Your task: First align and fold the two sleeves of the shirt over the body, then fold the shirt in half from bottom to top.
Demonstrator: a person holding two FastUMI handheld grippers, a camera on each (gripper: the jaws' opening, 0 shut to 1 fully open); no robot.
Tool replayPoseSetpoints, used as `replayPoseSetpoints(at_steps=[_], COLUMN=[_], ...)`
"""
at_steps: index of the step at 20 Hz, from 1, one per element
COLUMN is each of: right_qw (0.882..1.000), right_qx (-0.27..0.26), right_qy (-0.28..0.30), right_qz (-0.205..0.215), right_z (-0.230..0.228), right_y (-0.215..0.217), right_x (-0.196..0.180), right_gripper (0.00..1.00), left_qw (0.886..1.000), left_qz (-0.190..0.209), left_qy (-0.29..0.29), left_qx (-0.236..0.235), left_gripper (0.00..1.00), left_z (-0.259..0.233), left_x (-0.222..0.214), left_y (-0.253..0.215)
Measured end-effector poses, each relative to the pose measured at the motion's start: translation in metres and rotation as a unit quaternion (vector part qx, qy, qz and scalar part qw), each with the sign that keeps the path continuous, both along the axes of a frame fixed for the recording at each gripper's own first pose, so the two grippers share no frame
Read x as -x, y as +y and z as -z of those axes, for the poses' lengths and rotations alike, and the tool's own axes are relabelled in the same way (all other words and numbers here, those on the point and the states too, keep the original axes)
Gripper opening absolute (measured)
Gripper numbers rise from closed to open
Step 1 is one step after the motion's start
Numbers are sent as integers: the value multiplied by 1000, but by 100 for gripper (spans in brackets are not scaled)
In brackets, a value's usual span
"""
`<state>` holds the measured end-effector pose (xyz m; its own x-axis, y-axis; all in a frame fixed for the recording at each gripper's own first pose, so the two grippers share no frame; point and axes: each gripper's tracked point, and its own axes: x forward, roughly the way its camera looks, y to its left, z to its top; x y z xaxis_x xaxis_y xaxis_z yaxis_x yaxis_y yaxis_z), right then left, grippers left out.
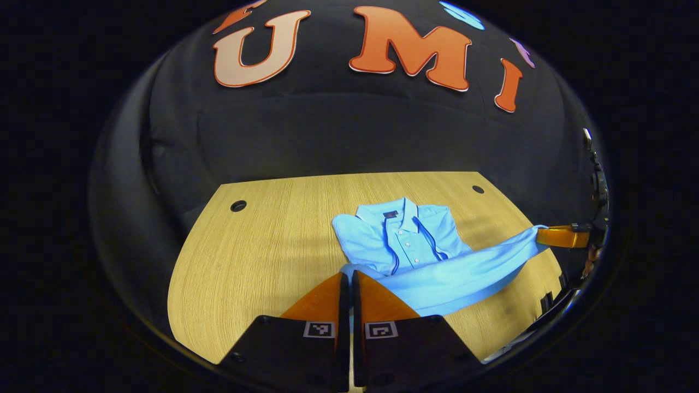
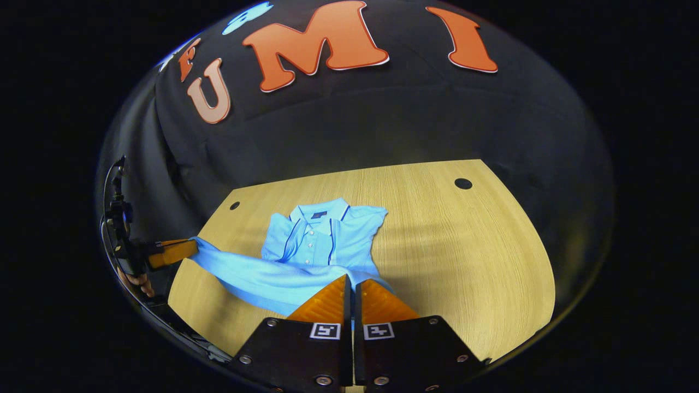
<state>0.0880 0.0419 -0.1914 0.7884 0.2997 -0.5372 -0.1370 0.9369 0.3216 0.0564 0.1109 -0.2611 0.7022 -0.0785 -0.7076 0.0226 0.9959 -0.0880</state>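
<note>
A light blue polo shirt (image 1: pixel 404 240) lies on the wooden table (image 1: pixel 256 251), collar toward the far wall and sleeves folded in over the body. Its bottom hem is raised and stretched between both grippers. My left gripper (image 1: pixel 347 279) is shut on one hem corner. Farther off at the right of the left gripper view, the right gripper (image 1: pixel 557 237) pinches the other corner. In the right gripper view the shirt (image 2: pixel 322 240) rises toward my right gripper (image 2: pixel 350 283), shut on its hem corner, and the left gripper (image 2: pixel 173 252) holds the far end at the left.
The table (image 2: pixel 469 251) has round cable holes near its far corners (image 1: pixel 238 206) (image 1: pixel 478 189) (image 2: pixel 463 183). Black cloth wall stands behind the table. A hand (image 2: pixel 136 283) holds the left gripper at the left edge of the right gripper view.
</note>
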Motion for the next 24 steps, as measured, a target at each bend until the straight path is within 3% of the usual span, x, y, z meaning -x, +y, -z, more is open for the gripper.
replayPoseSetpoints(at_steps=[6, 14, 18, 20, 21, 22, 23, 24], right_qw=[1000, 997, 998, 996, 995, 995, 995, 995], right_qx=[13, 17, -15, -32, -35, -30, -20, -9], right_qy=[14, 68, 47, 42, 37, 32, 28, 26], right_qz=[14, 12, 41, 72, 85, 92, 95, 93], right_z=[4, 47, 46, 43, 41, 42, 42, 41], right_y=[4, 21, 19, 6, 0, -5, -10, -14], right_x=[-71, -169, -224, -239, -246, -249, -249, -245], right_gripper=[1, 1, 5, 13, 16, 26, 27, 45], left_qw=[1000, 997, 1000, 1000, 999, 999, 999, 999], left_qz=[12, 56, 4, -23, -26, -27, -26, -28], left_qy=[3, 45, 9, -8, -15, -21, -20, -20], left_qx=[15, 22, 10, 11, 15, 12, 9, 8], left_gripper=[6, 7, 10, 24, 44, 59, 73, 83], left_z=[18, 81, 97, 97, 96, 94, 94, 91], left_x=[-75, -157, -211, -229, -232, -233, -231, -230], left_y=[12, 13, 36, 46, 44, 44, 45, 44])
